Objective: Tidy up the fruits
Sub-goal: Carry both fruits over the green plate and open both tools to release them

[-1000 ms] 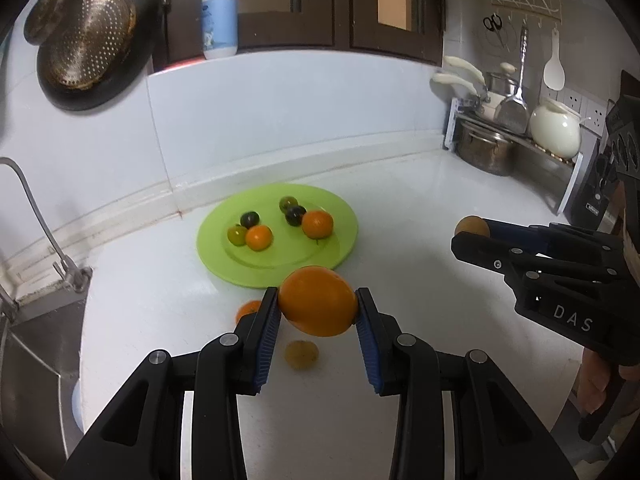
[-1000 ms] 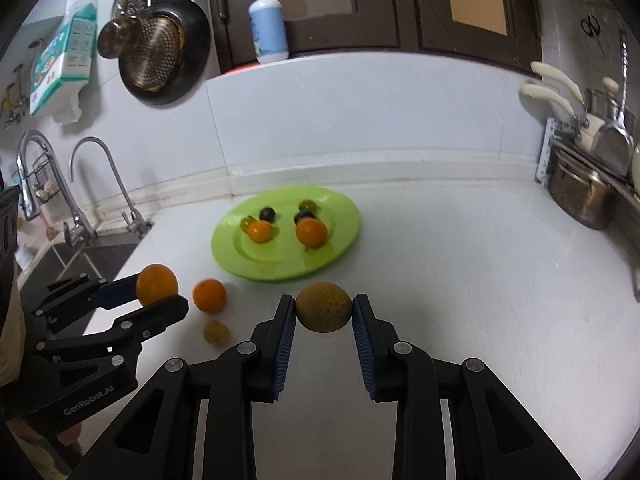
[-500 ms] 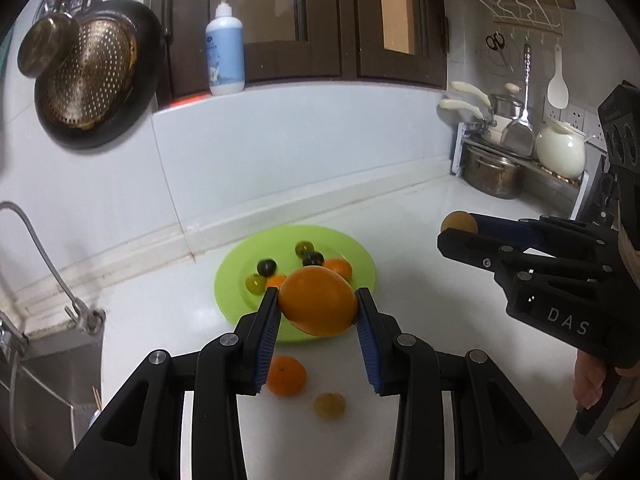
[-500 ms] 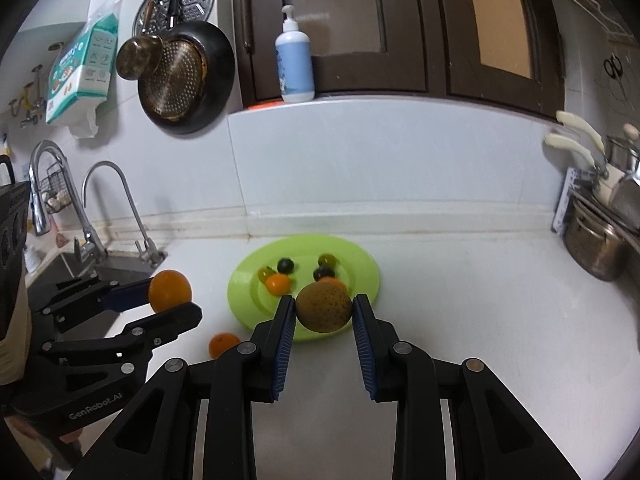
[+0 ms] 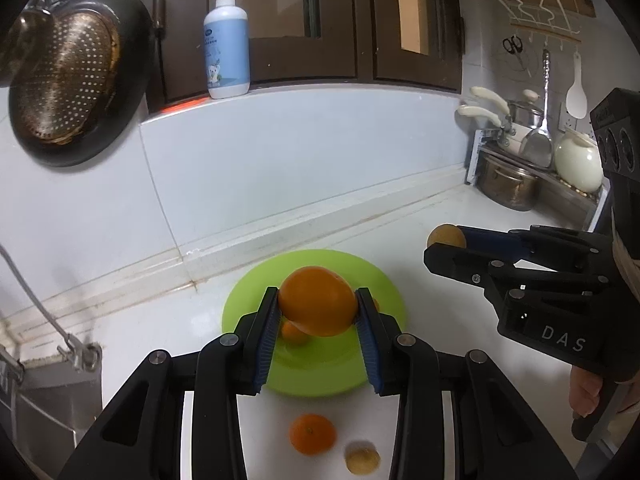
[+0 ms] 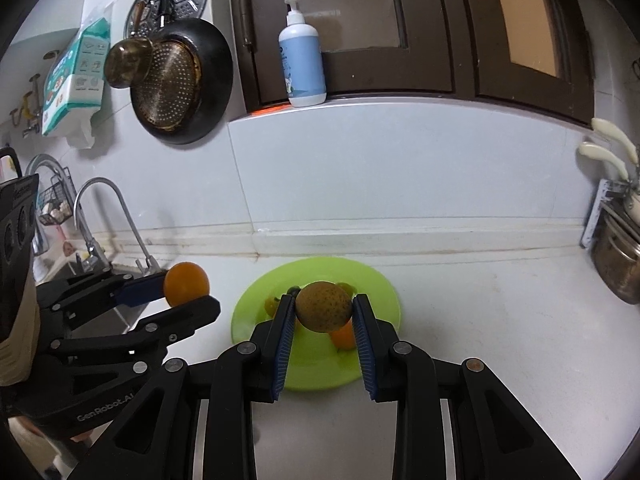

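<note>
The held orange hides most small fruits on the green plate; the sink is cut off at lower left.

The plate sits on the counter near its back edge, with small fruit on it. In front of the plate, nearer the counter's front edge, a tangerine lies just left of a smaller fruit. The sink is at the counter's left end, the pot at its right back corner. A bottle stands on the ledge behind the plate.
</note>
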A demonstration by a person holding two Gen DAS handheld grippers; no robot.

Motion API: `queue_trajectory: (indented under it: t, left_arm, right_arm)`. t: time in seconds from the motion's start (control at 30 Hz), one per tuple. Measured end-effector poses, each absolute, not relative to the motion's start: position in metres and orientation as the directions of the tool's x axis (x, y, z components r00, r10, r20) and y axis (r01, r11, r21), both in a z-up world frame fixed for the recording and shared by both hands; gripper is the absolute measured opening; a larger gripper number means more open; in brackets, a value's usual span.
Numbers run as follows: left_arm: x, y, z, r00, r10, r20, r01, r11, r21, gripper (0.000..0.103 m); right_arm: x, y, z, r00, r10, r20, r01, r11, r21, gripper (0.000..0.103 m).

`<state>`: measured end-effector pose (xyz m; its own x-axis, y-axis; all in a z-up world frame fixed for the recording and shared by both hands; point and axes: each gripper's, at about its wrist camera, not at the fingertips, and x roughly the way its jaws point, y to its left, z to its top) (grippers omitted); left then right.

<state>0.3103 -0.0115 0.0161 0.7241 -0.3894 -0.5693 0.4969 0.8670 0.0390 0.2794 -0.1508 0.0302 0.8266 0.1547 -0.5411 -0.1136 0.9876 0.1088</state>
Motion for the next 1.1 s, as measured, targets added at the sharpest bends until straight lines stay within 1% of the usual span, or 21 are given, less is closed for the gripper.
queue_trajectory:
  t: [0.27,0.5,0.77,1.1]
  left_arm:
    - [0.354,-0.019,0.012,0.703,-0.397,-0.59,0.514,0.857,0.035,0.037]
    - [0.398,-0.024,-0.001,0.648,-0.403,-0.647,0.518,0.855,-0.013,0.037]
    - [0.437,-0.033,-0.029,0.598,-0.384,-0.704,0.521,0.853,-0.022,0.037]
    - [0.469,-0.045,-0.067,0.536,-0.344,-0.771,0.501,0.864,-0.037,0.037]
  right_arm:
    - [0.324,-0.157,0.026,0.805,0.149,-0.575,-0.106,0.989,0.107,0.03]
    - [0.36,-0.159,0.013,0.771,0.141,-0.621,-0.106,0.99,0.093,0.03]
    - [0.399,-0.164,-0.02,0.703,0.158,-0.693,-0.105,0.987,0.119,0.03]
    - [0.431,-0.172,-0.058,0.648,0.155,-0.746,-0.085,0.988,0.132,0.03]
